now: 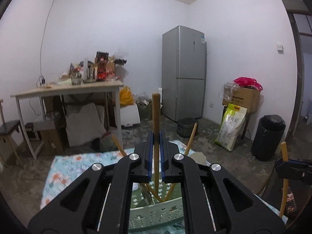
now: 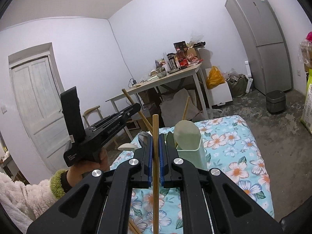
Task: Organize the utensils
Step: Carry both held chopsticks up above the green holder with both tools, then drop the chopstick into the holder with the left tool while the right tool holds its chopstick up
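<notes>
My left gripper [image 1: 156, 136] is shut on the wooden handle of a utensil [image 1: 156, 115] that stands upright over a pale green perforated basket [image 1: 156, 212]. Other wooden-handled utensils [image 1: 190, 140] lean in the basket. My right gripper [image 2: 155, 138] is shut on a thin wooden handle [image 2: 155, 124], held upright. It also shows at the right edge of the left wrist view [image 1: 292, 168]. A pale green utensil holder [image 2: 190, 146] with a green spatula head stands just right of the right gripper. The left gripper appears in the right wrist view [image 2: 134, 108], at the left.
A floral cloth [image 2: 234, 156] covers the work surface. A cluttered white table [image 1: 68, 89], a grey fridge [image 1: 183, 72], a black bin [image 1: 269, 136], a rice bag [image 1: 232, 126] and cardboard boxes [image 1: 243, 97] stand around the room. A white door [image 2: 37, 101] is at left.
</notes>
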### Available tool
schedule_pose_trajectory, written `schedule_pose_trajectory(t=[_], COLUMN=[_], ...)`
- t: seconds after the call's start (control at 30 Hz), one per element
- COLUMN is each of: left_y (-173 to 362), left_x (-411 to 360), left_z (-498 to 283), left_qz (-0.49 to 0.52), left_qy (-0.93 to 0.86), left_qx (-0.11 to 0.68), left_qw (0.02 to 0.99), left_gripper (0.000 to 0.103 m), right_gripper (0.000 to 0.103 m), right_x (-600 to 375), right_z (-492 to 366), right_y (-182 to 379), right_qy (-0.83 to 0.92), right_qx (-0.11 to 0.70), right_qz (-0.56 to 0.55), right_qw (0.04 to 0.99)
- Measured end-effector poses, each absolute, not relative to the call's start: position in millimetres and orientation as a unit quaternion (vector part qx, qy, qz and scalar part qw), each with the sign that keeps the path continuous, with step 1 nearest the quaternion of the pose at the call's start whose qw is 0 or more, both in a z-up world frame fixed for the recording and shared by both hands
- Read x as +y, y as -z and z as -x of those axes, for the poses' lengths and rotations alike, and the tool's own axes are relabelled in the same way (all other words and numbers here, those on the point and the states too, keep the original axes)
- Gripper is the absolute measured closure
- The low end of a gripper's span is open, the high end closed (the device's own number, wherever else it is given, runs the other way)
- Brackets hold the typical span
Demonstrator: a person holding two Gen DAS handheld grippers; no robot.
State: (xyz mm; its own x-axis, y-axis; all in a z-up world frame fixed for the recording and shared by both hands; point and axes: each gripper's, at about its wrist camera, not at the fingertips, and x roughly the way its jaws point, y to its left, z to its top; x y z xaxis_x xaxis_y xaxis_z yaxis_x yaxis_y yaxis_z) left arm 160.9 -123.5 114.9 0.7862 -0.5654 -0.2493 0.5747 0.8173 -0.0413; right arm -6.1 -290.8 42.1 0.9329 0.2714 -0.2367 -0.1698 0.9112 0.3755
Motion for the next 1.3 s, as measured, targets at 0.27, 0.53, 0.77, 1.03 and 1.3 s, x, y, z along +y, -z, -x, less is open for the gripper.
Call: schedule_pose_trajectory(t=[0.27, 0.53, 0.77, 1.03, 1.3], left_y=[-127, -129, -84, -16, 4], left_x=[-94, -47, -7, 19, 22], left_z=[-148, -114, -91, -71, -67], left_qz=[0.031, 0.059, 0.067, 0.101, 0.103], left_qy=[0.304, 0.299, 0.293, 0.275, 0.278], left_qx=[0.121, 0.138, 0.214, 0.300, 0.312], left_qw=[0.944, 0.942, 0.929, 0.908, 0.903], left_gripper=[0.059, 0.033, 0.024, 0.019, 0.019], right_gripper=[0.097, 0.097, 0.097, 0.097, 0.097], right_x=[-291, -286, -284, -270, -245], right_z=[6, -1, -25, -78, -136], right_y=[-47, -73, -125, -172, -163], right_qy=[-0.111, -0.121, -0.150, -0.150, -0.127], right_qx=[0.141, 0.109, 0.029, -0.028, -0.016], right_qz=[-0.178, -0.166, -0.153, -0.126, -0.078], right_qw=[0.968, 0.973, 0.976, 0.980, 0.989])
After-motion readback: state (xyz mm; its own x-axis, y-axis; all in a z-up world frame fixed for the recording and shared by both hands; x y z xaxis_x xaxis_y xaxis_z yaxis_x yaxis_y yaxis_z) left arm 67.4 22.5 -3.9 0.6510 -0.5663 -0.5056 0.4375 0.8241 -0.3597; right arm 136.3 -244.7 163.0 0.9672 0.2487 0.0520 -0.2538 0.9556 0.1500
